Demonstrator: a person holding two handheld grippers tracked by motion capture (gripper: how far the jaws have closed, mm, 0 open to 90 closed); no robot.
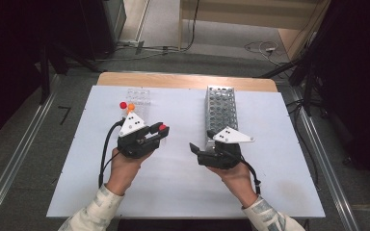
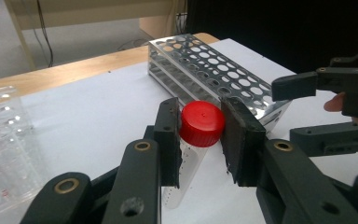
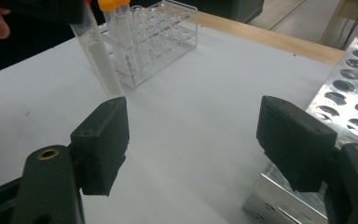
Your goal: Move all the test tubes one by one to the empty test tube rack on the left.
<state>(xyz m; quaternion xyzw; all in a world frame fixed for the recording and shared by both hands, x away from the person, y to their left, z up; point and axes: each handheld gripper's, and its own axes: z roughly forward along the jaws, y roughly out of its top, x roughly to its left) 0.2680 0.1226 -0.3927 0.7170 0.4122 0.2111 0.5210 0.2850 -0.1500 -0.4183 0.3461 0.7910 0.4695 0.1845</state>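
My left gripper [image 1: 160, 134] [image 2: 200, 140] is shut on a clear tube with a red cap [image 2: 202, 123] [image 1: 163, 127], gripped just below the cap and held above the white table. The tube's body [image 3: 98, 56] hangs tilted at the top left of the right gripper view. My right gripper [image 1: 200, 139] [image 3: 198, 140] is open with nothing between its jaws, close to the near end of the metal tube rack [image 1: 220, 113] [image 2: 214, 70] [image 3: 354, 88]. A clear plastic rack [image 1: 138, 97] [image 3: 154, 39] [image 2: 0, 135] at the back left holds a red-capped tube [image 1: 123, 105] and an orange-capped one [image 1: 131, 107].
The white board [image 1: 173, 187] covers a wooden table whose far edge [image 1: 183, 81] shows behind the racks. Bare board lies between the two racks and in front of both hands. Cables and metal rails run along the floor around the table.
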